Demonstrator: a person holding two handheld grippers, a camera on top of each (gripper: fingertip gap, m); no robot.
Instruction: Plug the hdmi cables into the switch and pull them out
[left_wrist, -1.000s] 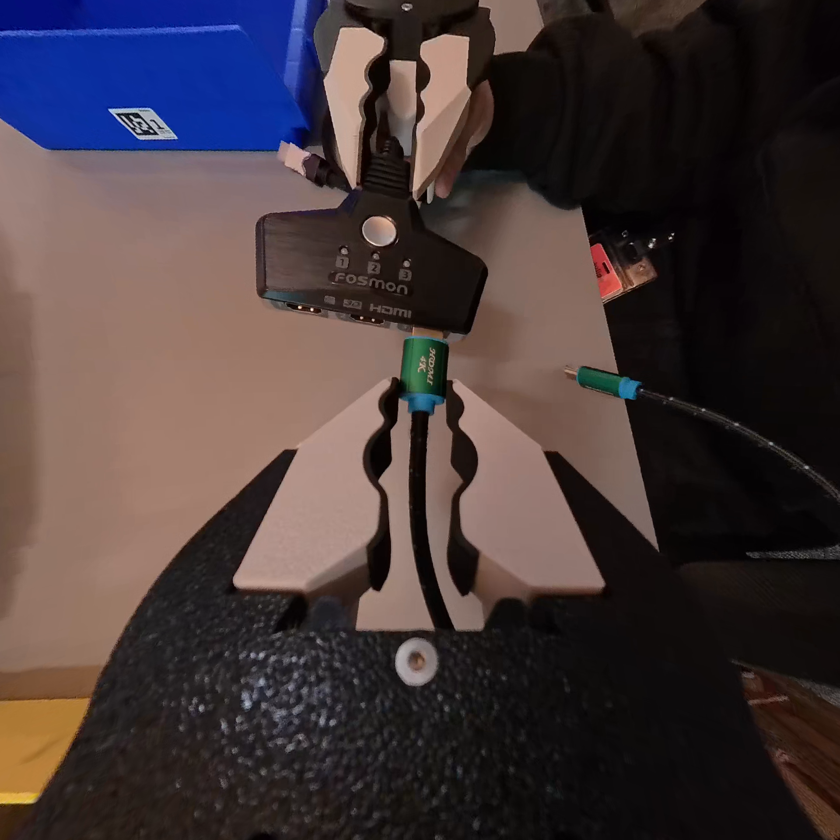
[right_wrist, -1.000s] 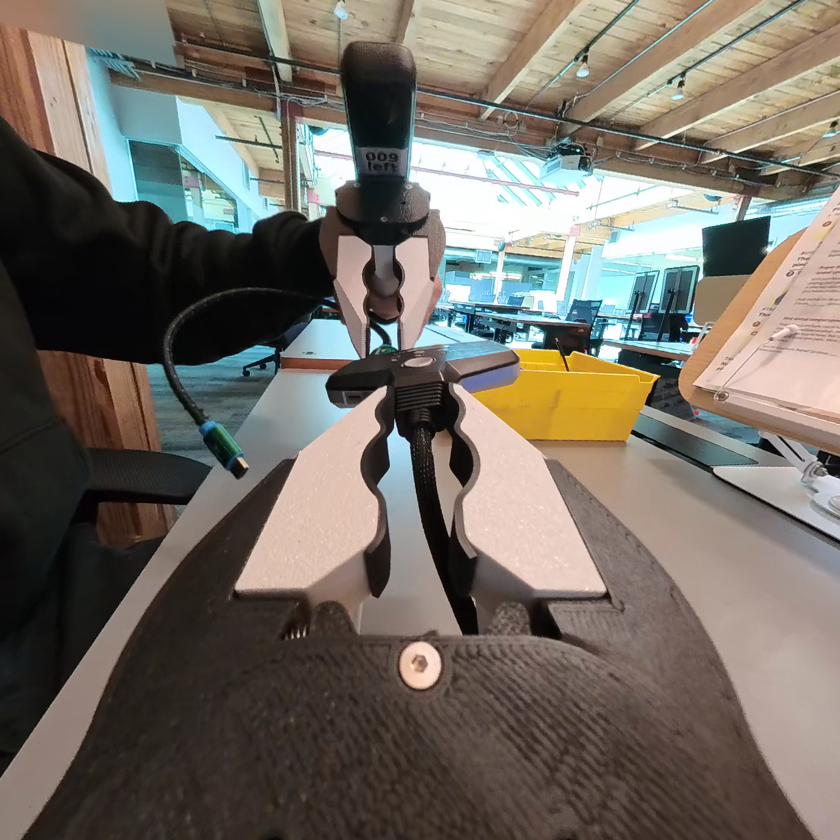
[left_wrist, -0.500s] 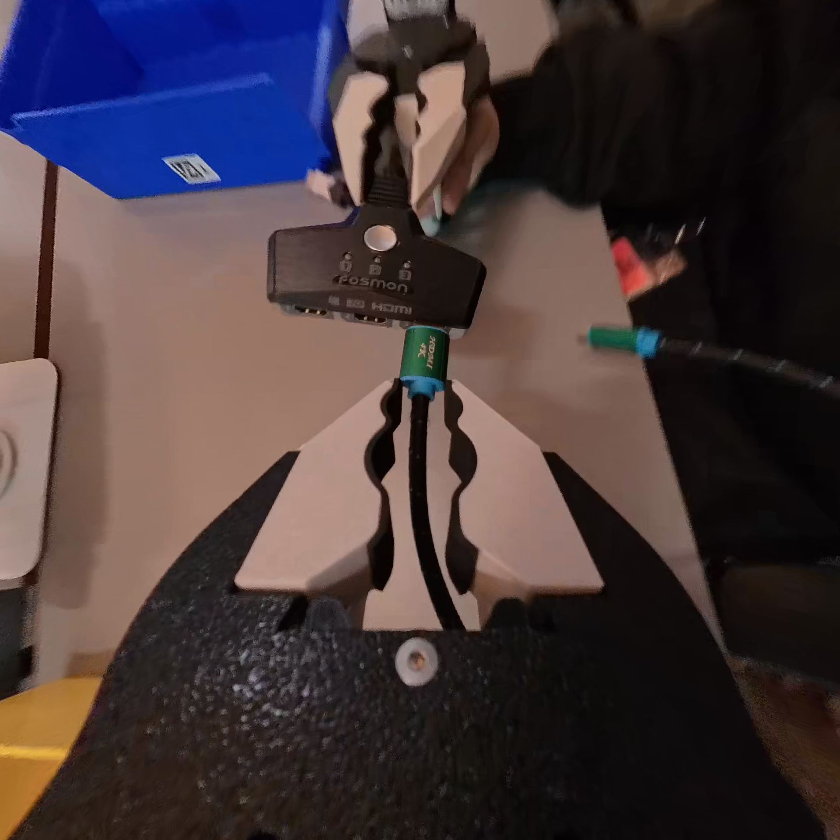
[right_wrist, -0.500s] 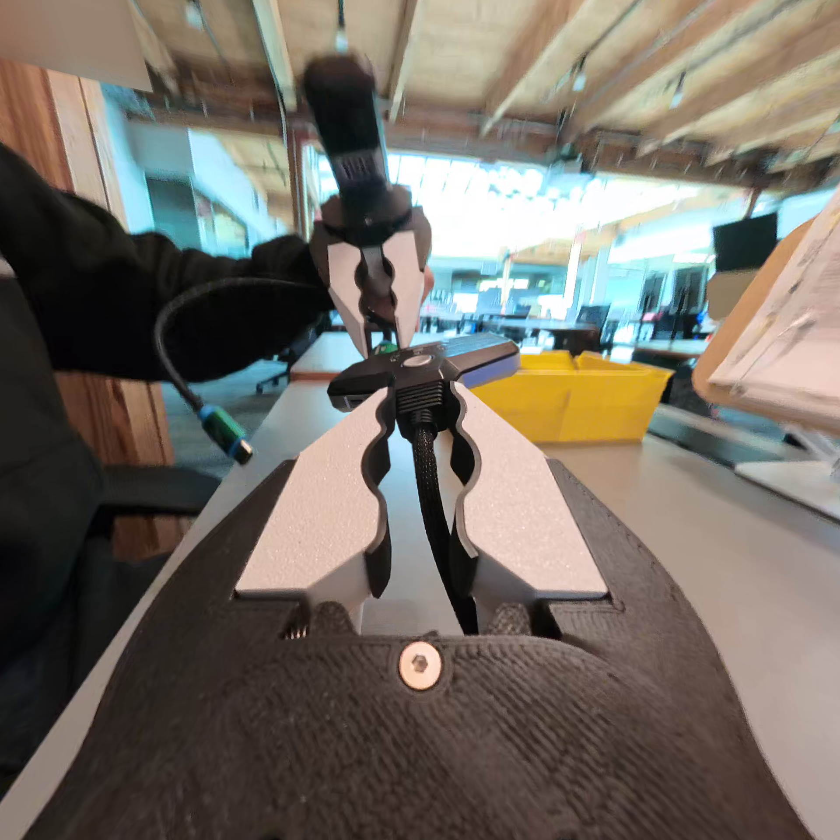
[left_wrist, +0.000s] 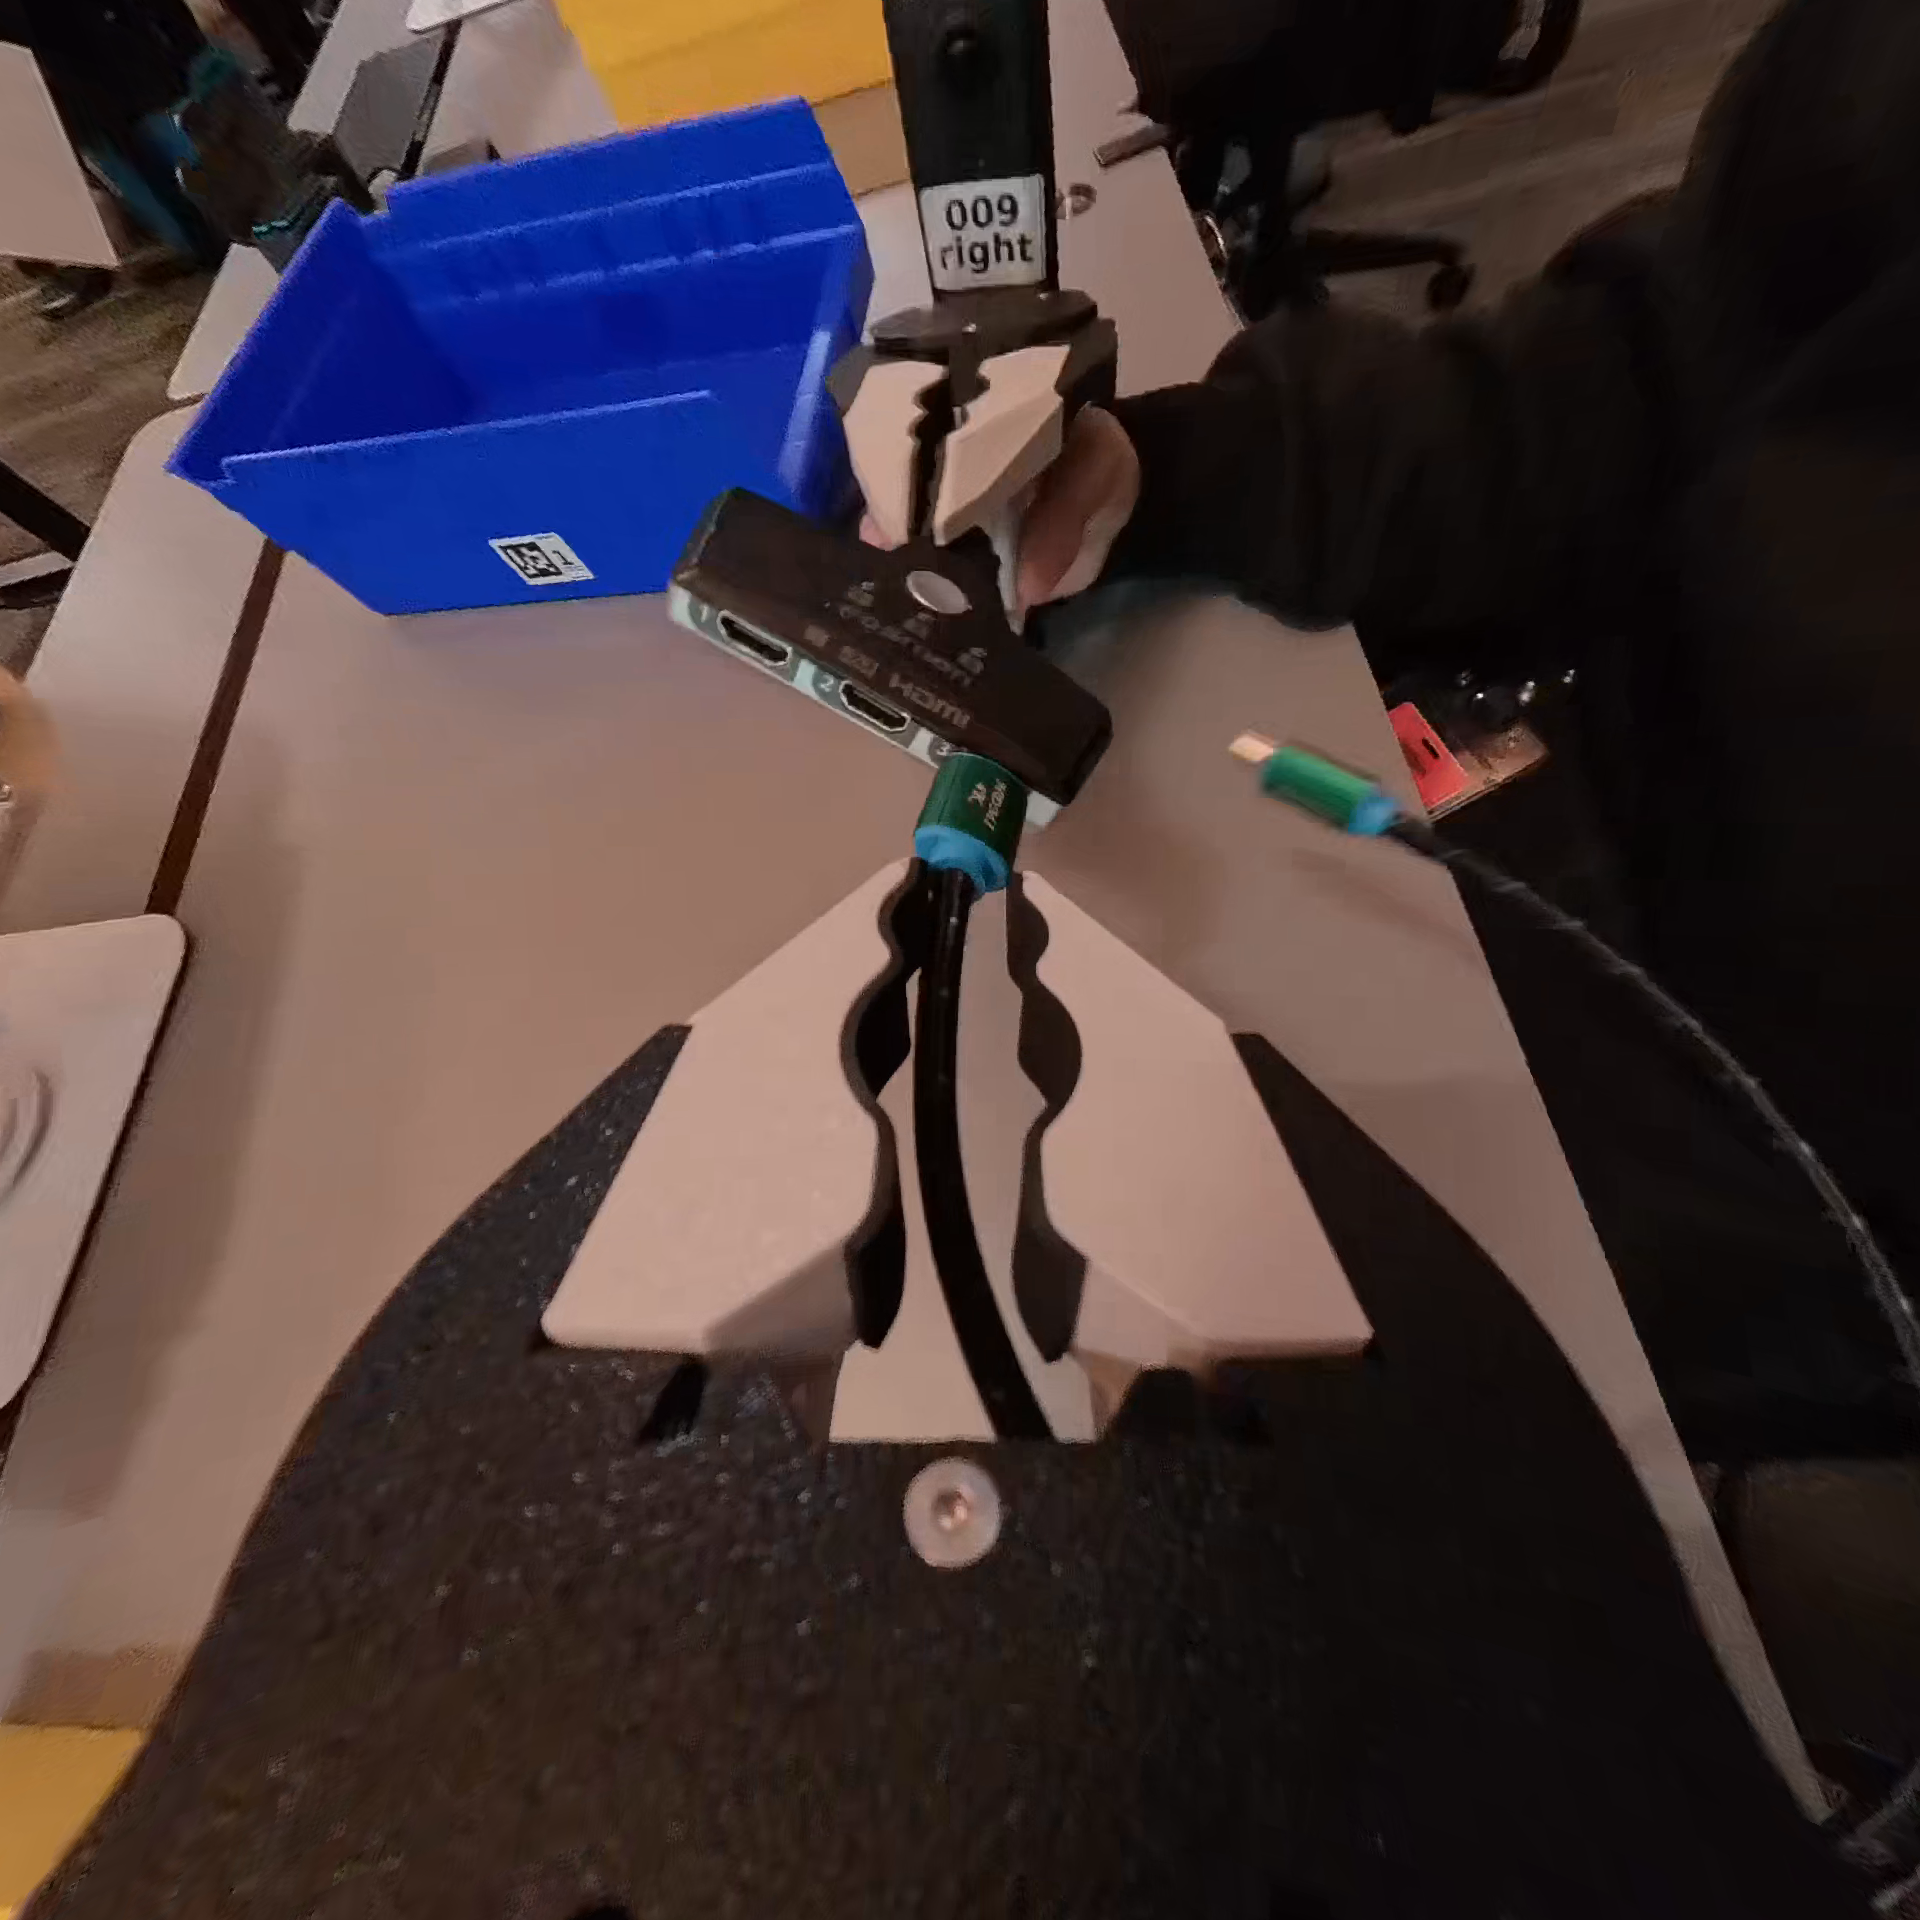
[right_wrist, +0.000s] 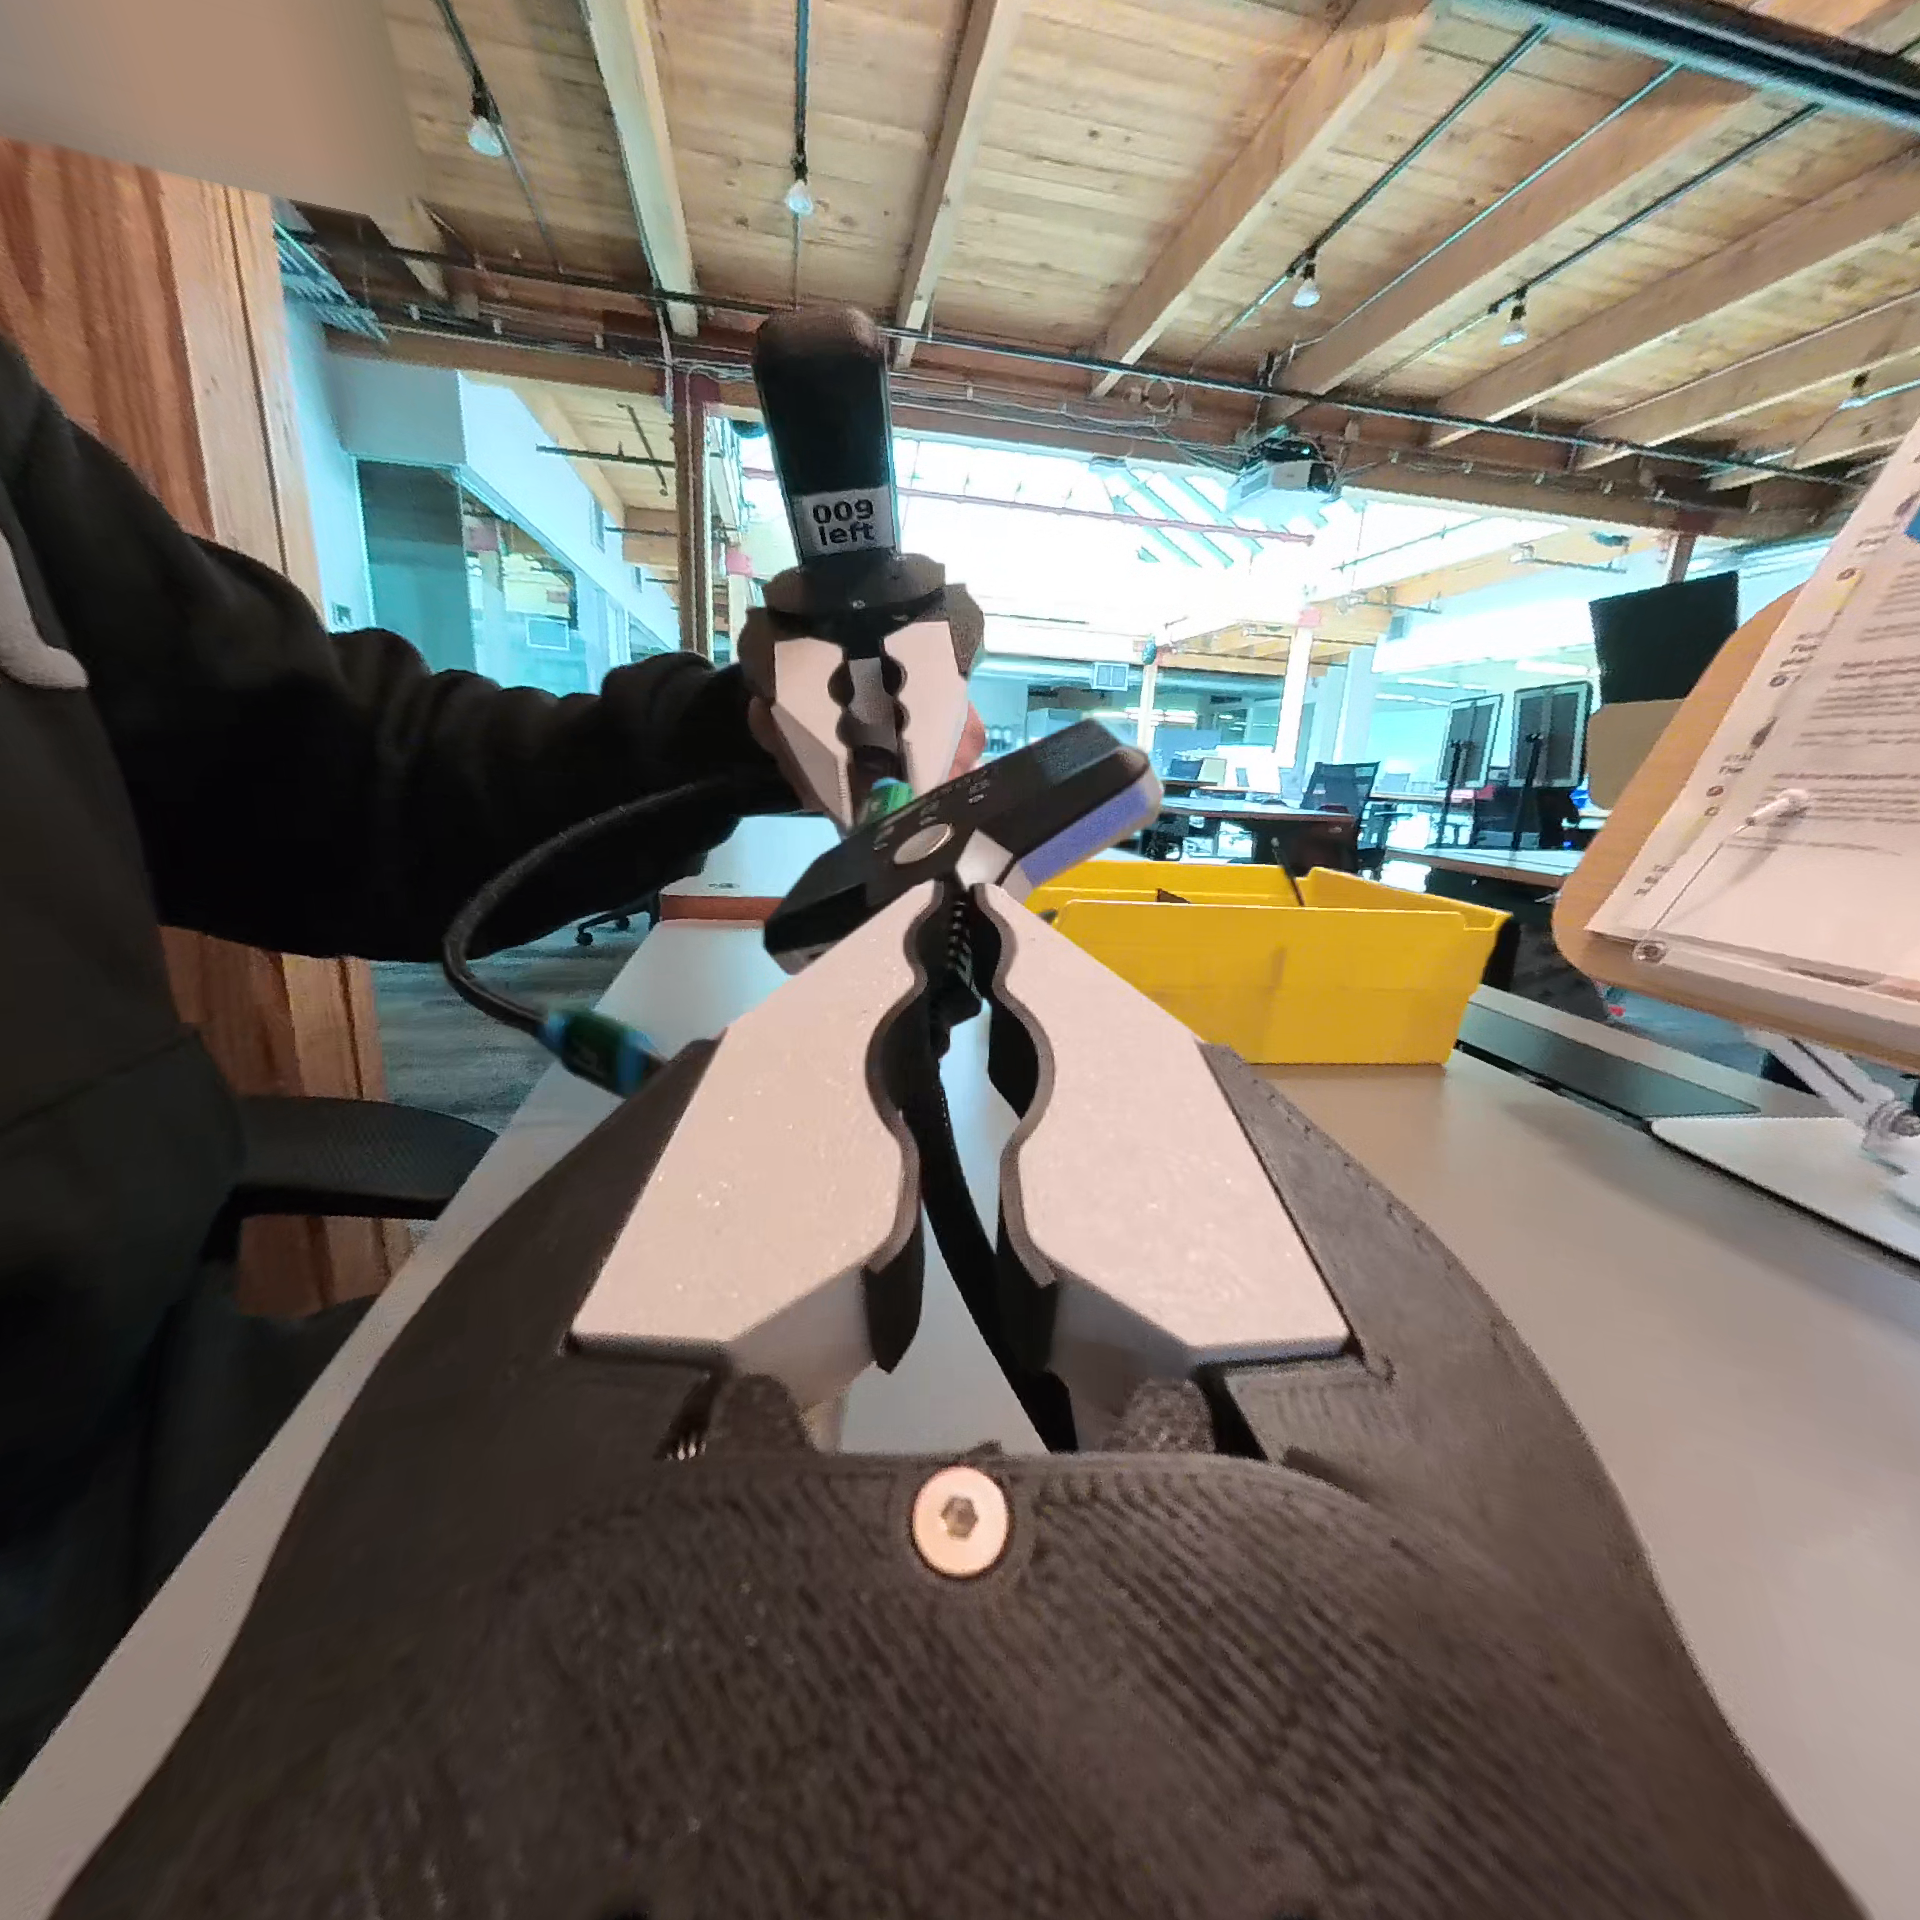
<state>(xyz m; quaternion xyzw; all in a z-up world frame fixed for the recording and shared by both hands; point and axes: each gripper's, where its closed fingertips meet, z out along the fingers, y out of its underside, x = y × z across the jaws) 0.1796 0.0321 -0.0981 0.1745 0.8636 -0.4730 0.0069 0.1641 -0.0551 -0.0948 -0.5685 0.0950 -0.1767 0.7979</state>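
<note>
Desk grey; blue bin, yellow bin; timber ceiling.

Printed markings on switch; code sticker on blue bin.

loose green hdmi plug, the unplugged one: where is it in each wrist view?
Left wrist view: loose green HDMI plug at right of centre, in the air past the table's right edge, right of the black HDMI switch.
Right wrist view: same plug at left of centre, partly hidden behind the right gripper's left finger.
Shared landmark: the switch, held off the table.
</note>
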